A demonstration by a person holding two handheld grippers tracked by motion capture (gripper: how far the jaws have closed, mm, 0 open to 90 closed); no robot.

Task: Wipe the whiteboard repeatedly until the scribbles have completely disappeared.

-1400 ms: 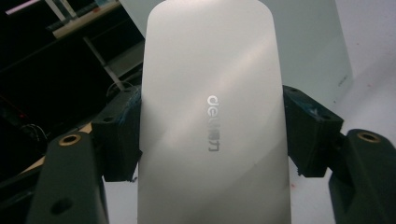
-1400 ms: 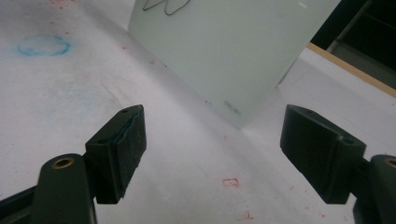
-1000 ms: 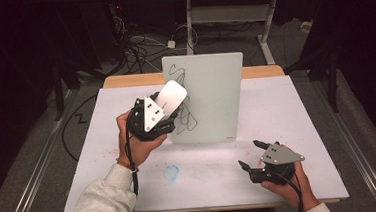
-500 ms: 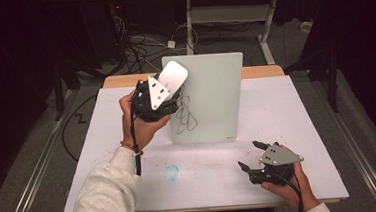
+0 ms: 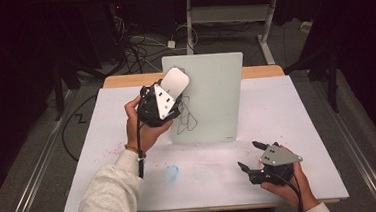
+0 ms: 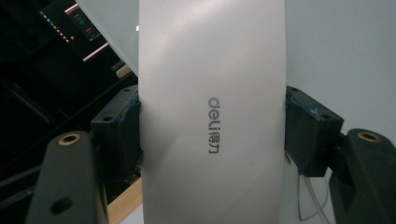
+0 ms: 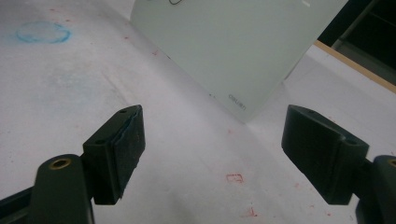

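A pale glass whiteboard (image 5: 212, 91) stands upright at the back of the table, with black scribbles (image 5: 186, 113) on its left half. My left gripper (image 5: 169, 93) is raised in front of the board's upper left corner, shut on a white eraser (image 5: 175, 80). In the left gripper view the eraser (image 6: 212, 116) carries a grey "deli" mark and is clamped between both pads (image 6: 126, 126). My right gripper (image 5: 248, 155) rests low near the table's front right, open with nothing in it. Its view shows the board's lower corner (image 7: 233, 46) ahead of its jaws (image 7: 212, 144).
The white table cover (image 5: 297, 123) has a blue smear (image 5: 171, 172) in front of the board and faint red marks (image 7: 235, 178). Wooden table edge (image 5: 119, 81) shows behind the board. Cables and desk legs lie on the dark floor beyond.
My left gripper has lifted the eraser up and rightward, from the board's left edge to its upper left corner. The right gripper has stayed put.
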